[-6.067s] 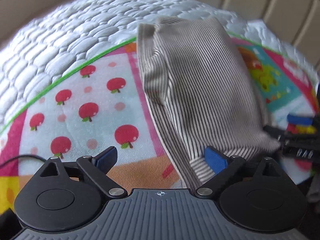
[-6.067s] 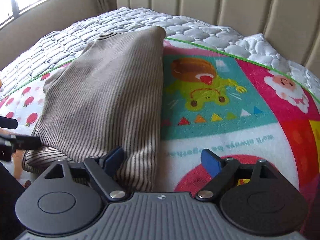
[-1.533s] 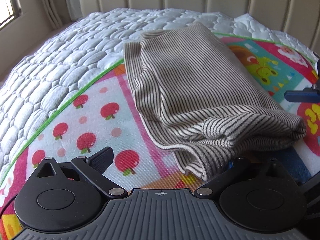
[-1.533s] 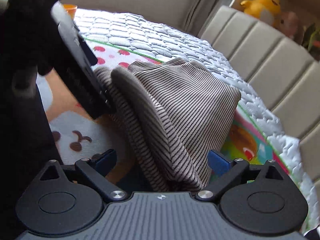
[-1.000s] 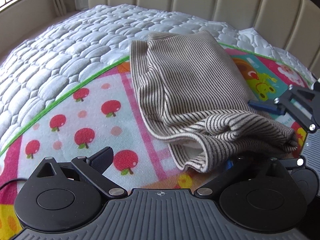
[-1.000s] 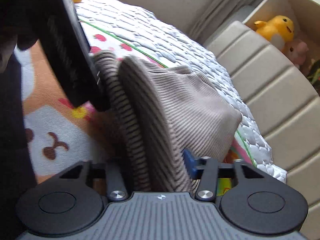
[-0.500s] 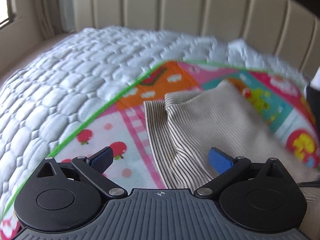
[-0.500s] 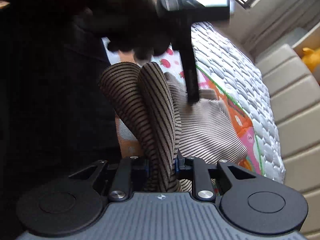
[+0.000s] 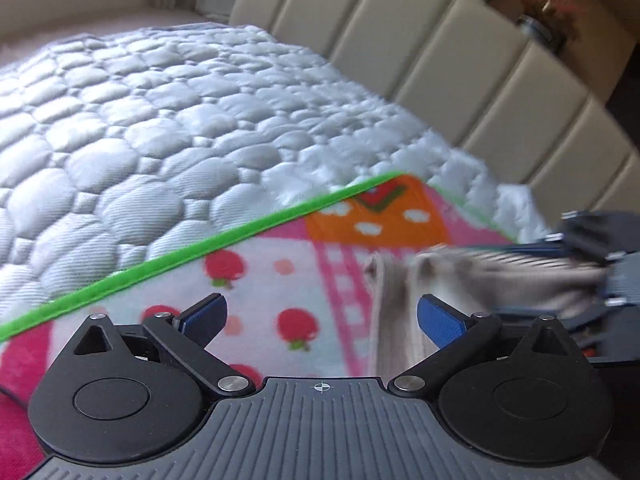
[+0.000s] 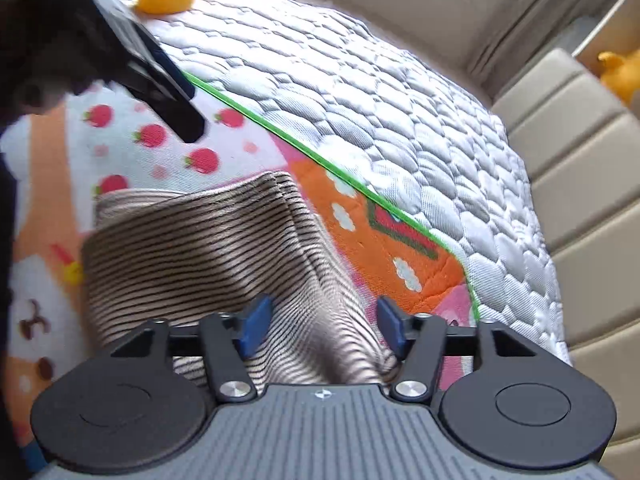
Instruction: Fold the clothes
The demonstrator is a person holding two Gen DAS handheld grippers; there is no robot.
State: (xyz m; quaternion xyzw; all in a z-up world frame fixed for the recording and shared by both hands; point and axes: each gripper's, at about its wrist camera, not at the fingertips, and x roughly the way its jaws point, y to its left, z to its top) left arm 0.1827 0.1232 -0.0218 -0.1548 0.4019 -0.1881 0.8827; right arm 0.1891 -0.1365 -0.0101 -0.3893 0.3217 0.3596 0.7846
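Lying folded at lower centre of the right wrist view, the striped garment [image 10: 208, 248] looks soft and light; the right gripper [image 10: 320, 326] has just been opening, cloth loose between its jaws. The left gripper [image 9: 320, 316] is spread, empty. A doubled edge suits pinching best.

A home bedroom: quilted white mattress [image 9: 168, 128], padded beige headboard [image 9: 460, 60], colourful children's blanket [image 10: 400, 248], yellow plush toy [image 10: 620, 72] at the far corner.
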